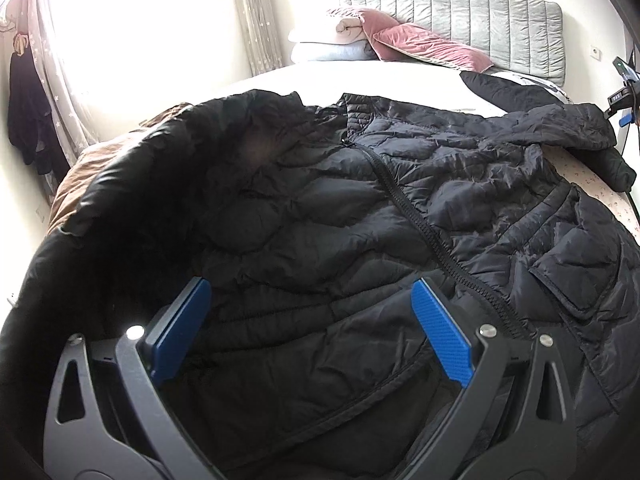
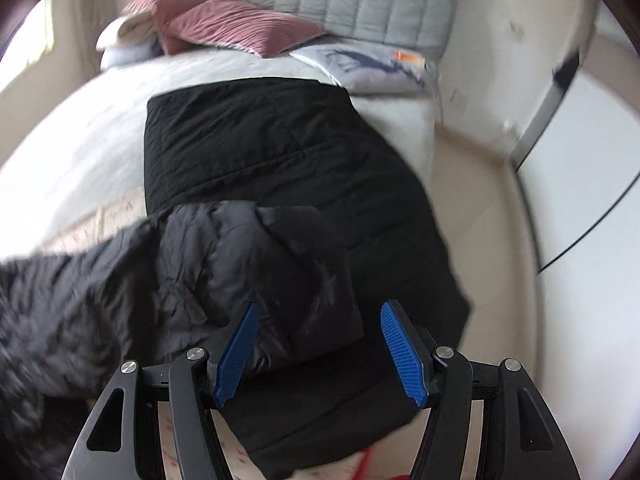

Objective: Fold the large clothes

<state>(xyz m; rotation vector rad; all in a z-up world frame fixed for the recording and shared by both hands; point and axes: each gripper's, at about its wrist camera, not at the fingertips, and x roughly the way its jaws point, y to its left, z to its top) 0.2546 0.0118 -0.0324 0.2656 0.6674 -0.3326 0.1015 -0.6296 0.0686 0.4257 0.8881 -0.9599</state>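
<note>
I am looking at the black quilted jacket (image 1: 400, 208), which is lying front-up across the bed (image 1: 360, 76), zipper (image 1: 412, 216) closed and running toward me, collar toward the headboard (image 1: 472, 20). In the left wrist view one side of it is curling up in a glossy fold at the left, and its far sleeve (image 2: 256, 280) is stretching off to the right, where the right wrist view is showing its cuff end draped over a second, already folded black garment (image 2: 280, 152) near the bed's side edge. My left gripper (image 1: 310, 320) is hovering over the lower front panel with its fingers (image 1: 440, 336) spread and nothing between them; my right gripper (image 2: 318, 350) is also standing spread, the sleeve end sitting between its fingers without either pad pressing on it. The risk I am weighing is the sleeve: it is slick and puffy and lying close to the edge, so a careless nudge could send it sliding toward the floor (image 2: 480, 208) or drag the folded garment askew. The right view is blurring too, so my aim there is uncertain. For room, I am seeing bare bedding toward the pink pillows (image 1: 424, 44), little margin at the right edge, and cables and a device (image 1: 624, 96) beyond it.
</note>
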